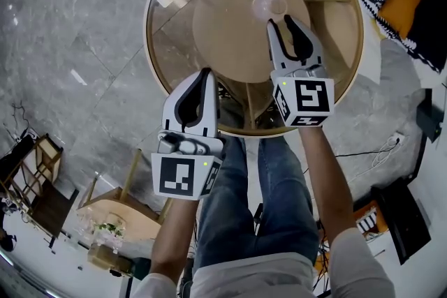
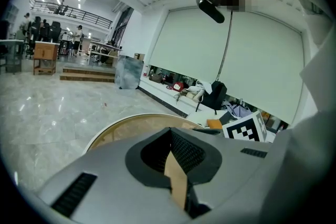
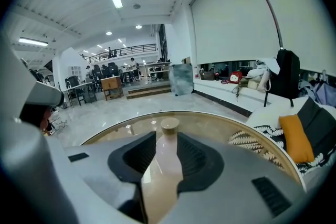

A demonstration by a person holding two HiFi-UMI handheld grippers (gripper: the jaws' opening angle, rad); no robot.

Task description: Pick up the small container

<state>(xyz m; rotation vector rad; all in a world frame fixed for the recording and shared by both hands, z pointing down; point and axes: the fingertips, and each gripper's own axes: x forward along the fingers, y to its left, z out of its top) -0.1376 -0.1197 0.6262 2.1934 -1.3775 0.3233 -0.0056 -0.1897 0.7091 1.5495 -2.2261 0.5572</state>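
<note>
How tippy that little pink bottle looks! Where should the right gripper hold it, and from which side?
Take the pink bottle on its wider body, below the narrow neck and cap. It stands upright on the glass table, so come in from the person's side, one of the fingers on each flank.

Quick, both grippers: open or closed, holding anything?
Left gripper: closed, empty.
Right gripper: open; small container stands between its fingers, not gripped.
</note>
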